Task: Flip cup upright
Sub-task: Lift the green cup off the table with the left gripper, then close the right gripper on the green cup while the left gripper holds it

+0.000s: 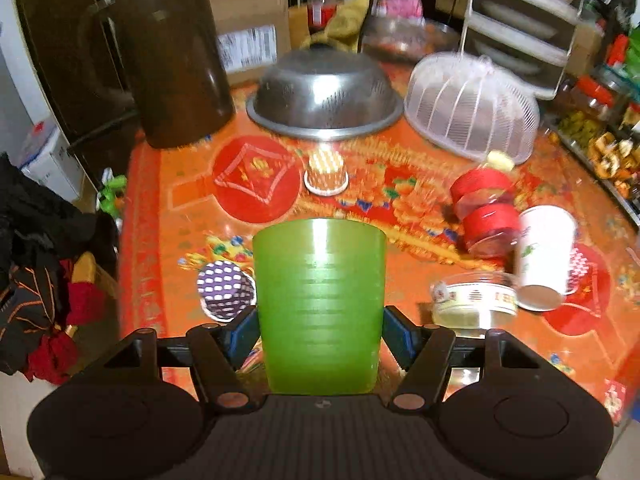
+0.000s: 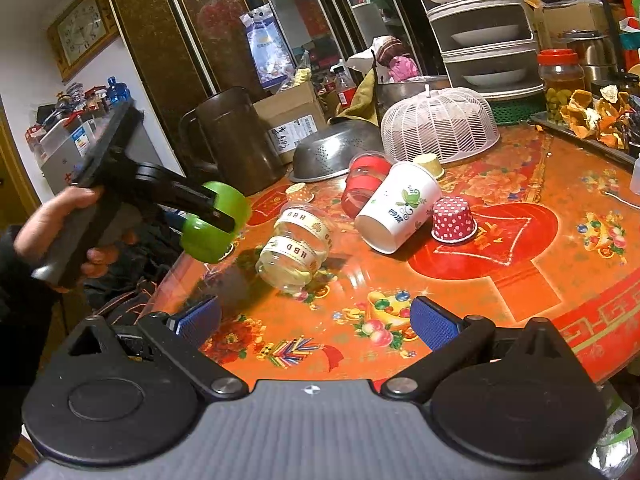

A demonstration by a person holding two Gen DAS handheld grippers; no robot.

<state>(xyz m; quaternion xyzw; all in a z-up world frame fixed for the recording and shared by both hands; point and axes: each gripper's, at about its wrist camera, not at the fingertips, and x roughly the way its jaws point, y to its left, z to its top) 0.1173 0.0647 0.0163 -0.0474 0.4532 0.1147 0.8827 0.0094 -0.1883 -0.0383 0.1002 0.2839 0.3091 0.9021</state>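
My left gripper (image 1: pixel 320 330) is shut on a green plastic cup (image 1: pixel 320 304), blue pads pressing its sides. In the right wrist view the left gripper (image 2: pixel 216 210) holds the green cup (image 2: pixel 212 222) in the air over the table's left edge, tilted. My right gripper (image 2: pixel 314 322) is open and empty above the near part of the table. A white paper cup (image 2: pixel 394 208) lies on its side mid-table; it also shows in the left wrist view (image 1: pixel 544 256).
On the orange patterned table (image 2: pixel 520 280): a clear jar with ribbon (image 2: pixel 298 246) on its side, a red-banded clear cup (image 2: pixel 364 184), a red dotted cupcake cup (image 2: pixel 454 220) upside down, a metal colander (image 2: pixel 332 152), a white mesh food cover (image 2: pixel 438 124), a dark pitcher (image 2: pixel 236 140).
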